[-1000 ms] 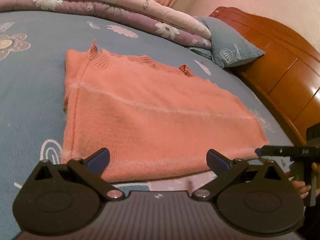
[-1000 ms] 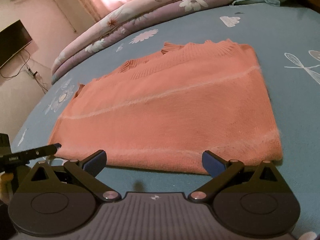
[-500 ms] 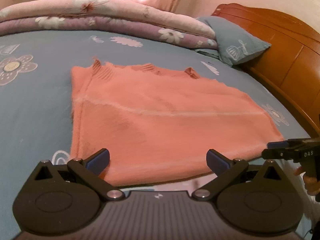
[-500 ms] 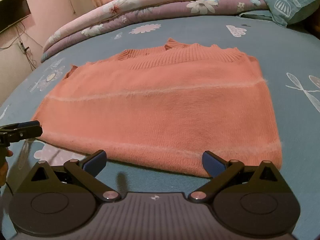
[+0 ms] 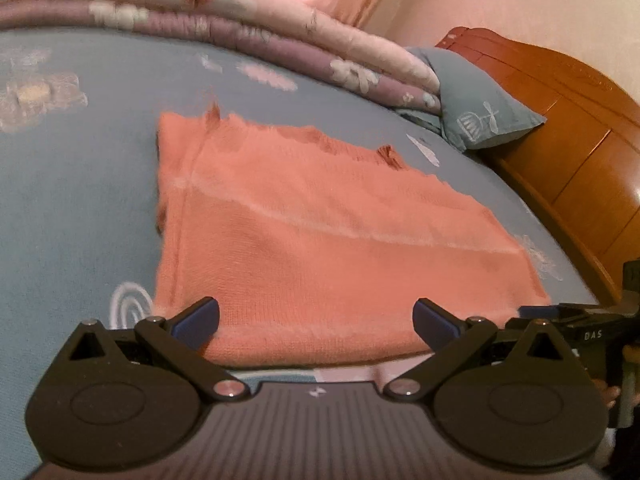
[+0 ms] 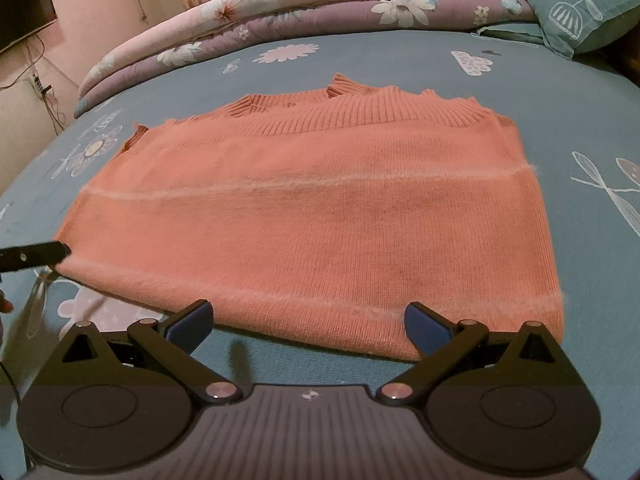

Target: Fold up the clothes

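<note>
Blue bedsheet (image 6: 592, 260), and the sweater (image 6: 312, 216) lies flat mid-bed, already folded to a rectangle. Left gripper (image 5: 316, 322) and right gripper (image 6: 307, 322) both gape wide, empty, at the sweater's near edge. Next fold looks due: each must pinch a near corner.

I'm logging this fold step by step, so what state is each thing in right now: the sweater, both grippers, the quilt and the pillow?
Sweater: lying flat on the bed sheet, partly folded into a rectangle, held by neither gripper.
Left gripper: open, at the sweater's near edge.
Right gripper: open, at the near edge, holding nothing.
Quilt: folded, along the bed's far side.
Pillow: lying by the headboard.
</note>
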The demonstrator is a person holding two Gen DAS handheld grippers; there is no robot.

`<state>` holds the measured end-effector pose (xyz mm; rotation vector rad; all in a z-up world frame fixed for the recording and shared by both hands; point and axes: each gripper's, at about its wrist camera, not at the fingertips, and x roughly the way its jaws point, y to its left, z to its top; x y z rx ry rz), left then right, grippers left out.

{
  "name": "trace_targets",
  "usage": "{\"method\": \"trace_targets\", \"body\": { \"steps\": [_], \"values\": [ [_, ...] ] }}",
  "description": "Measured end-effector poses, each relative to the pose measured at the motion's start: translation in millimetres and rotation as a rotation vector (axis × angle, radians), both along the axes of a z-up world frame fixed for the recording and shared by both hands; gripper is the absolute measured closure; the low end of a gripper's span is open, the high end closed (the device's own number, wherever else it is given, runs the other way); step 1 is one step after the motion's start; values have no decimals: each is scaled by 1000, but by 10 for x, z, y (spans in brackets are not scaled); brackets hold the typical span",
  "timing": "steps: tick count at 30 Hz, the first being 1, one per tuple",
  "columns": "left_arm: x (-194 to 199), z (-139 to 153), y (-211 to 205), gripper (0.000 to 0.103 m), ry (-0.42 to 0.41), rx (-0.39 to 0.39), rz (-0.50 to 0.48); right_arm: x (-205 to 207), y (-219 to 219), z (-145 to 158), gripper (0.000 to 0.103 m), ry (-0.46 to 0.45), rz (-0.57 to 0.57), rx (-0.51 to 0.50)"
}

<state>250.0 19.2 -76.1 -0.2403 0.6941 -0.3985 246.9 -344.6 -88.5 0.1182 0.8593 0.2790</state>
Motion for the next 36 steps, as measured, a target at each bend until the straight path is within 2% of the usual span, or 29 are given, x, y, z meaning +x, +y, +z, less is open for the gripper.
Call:
{"method": "trace_targets", "body": {
  "steps": [2,3,8,12,16,18,21,24,26,32,36],
  "values": [
    [-44,79,-56,1,-68,42,-24,7,25,0,0,0,-5,-11],
    [-34,87,-65,1,-70,46,-24,8,43,0,0,0,-6,-20],
    [137,-112,18,1,42,54,35,14,124,-8,0,-1,-1,-74],
    [129,-96,-4,1,39,57,46,24,189,-36,0,5,22,-132],
    [71,-58,-23,1,16,45,42,-30,334,-97,0,-21,65,-252],
    [70,-55,-48,1,13,46,36,-44,370,-92,0,-27,65,-275],
    [64,-59,-57,1,24,35,27,17,298,15,0,11,32,-218],
    [63,-42,-61,1,29,33,9,10,151,202,0,-35,-32,-79],
    [72,-54,-69,1,39,50,2,-1,85,282,0,-82,-68,-36],
    [68,-109,-90,1,45,88,-13,157,-3,58,0,1,-152,-39],
    [76,-117,-73,1,46,77,-11,134,-14,1,0,-19,-130,-51]
  ]
}}
